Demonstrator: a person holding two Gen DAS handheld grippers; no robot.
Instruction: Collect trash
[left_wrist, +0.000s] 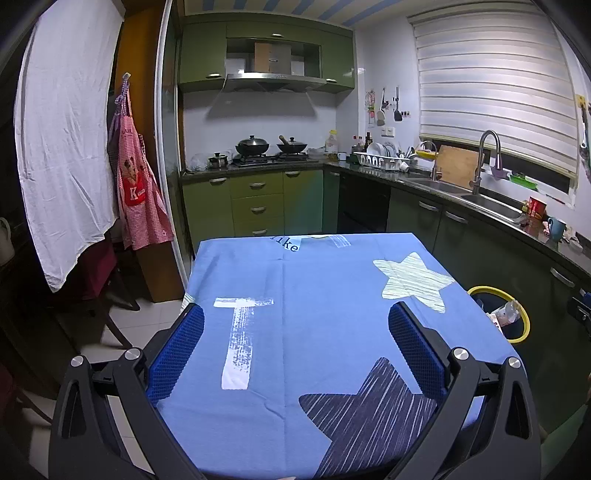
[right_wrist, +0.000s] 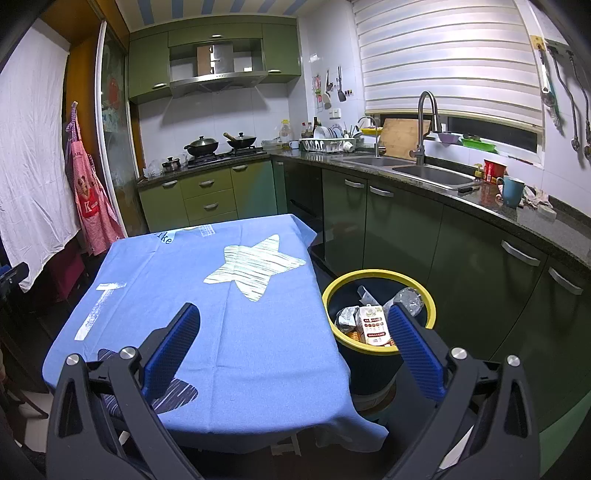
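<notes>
A black bin with a yellow rim (right_wrist: 378, 282) stands on the floor at the table's right side; it also shows in the left wrist view (left_wrist: 522, 317). It holds trash: a carton (right_wrist: 373, 325), a crumpled wrapper (right_wrist: 347, 317) and a clear plastic bottle (right_wrist: 408, 301), whose end also shows in the left wrist view (left_wrist: 508, 312). My left gripper (left_wrist: 295, 314) is open and empty above the blue star-print tablecloth (left_wrist: 314, 295). My right gripper (right_wrist: 293, 317) is open and empty above the table's right edge, its right finger (right_wrist: 413, 347) over the bin.
The tablecloth (right_wrist: 221, 314) carries nothing in view. Green cabinets (right_wrist: 461, 236) and a dark counter with a sink (right_wrist: 432, 173) run along the right. A stove with pots (left_wrist: 271, 147) stands at the back. An apron (left_wrist: 138, 192) and a white sheet (left_wrist: 62, 147) hang at left.
</notes>
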